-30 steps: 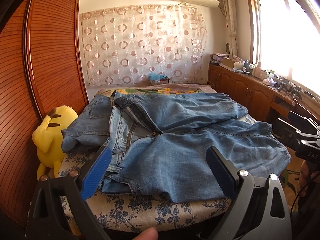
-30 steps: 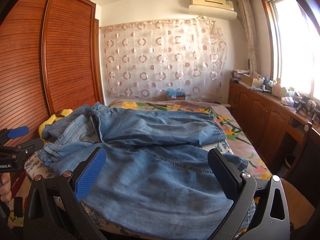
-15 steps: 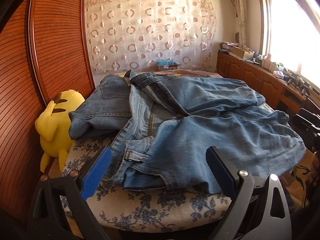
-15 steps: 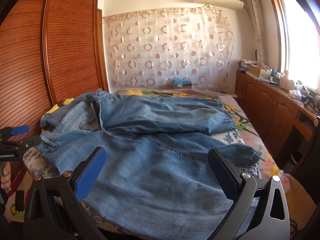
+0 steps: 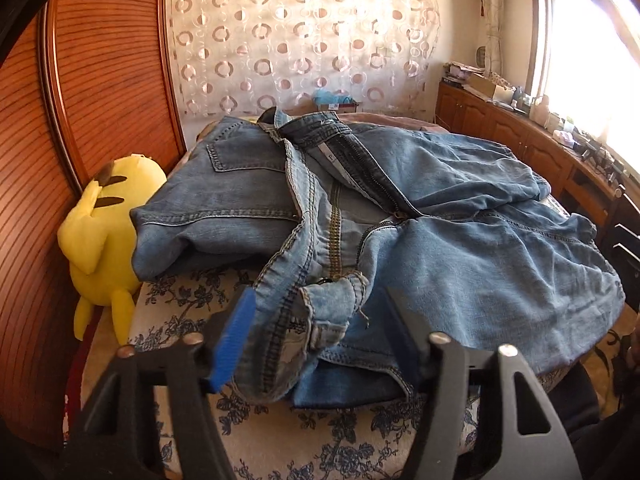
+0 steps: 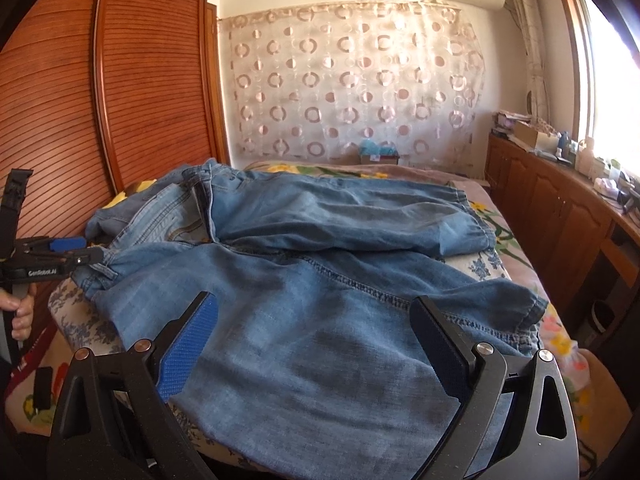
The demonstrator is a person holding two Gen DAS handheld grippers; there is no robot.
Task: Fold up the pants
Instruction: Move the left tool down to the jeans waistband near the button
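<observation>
Blue jeans [image 5: 440,248] lie spread across the bed, fly open, legs running to the right. My left gripper [image 5: 316,320] has come down at the near waistband corner [image 5: 332,300]. Its jaws are closing with that bunched denim between them, and a gap still shows beside the blue pad [image 5: 236,332]. In the right wrist view the same jeans [image 6: 320,280] fill the middle, and the left gripper [image 6: 80,254] reaches their waistband from the left. My right gripper [image 6: 316,340] hangs open just above the near trouser leg, with nothing between its pads.
The floral bed cover [image 5: 320,440] shows at the near edge. A yellow plush toy [image 5: 104,232] leans between the bed and the wooden wardrobe doors [image 5: 100,60]. Wooden cabinets [image 6: 560,220] line the right wall under the window. A hand [image 6: 22,312] grips the left tool's handle.
The left gripper moved forward and down onto the waistband corner and its jaws narrowed around the denim. The right gripper sank slightly toward the trouser leg and stayed open.
</observation>
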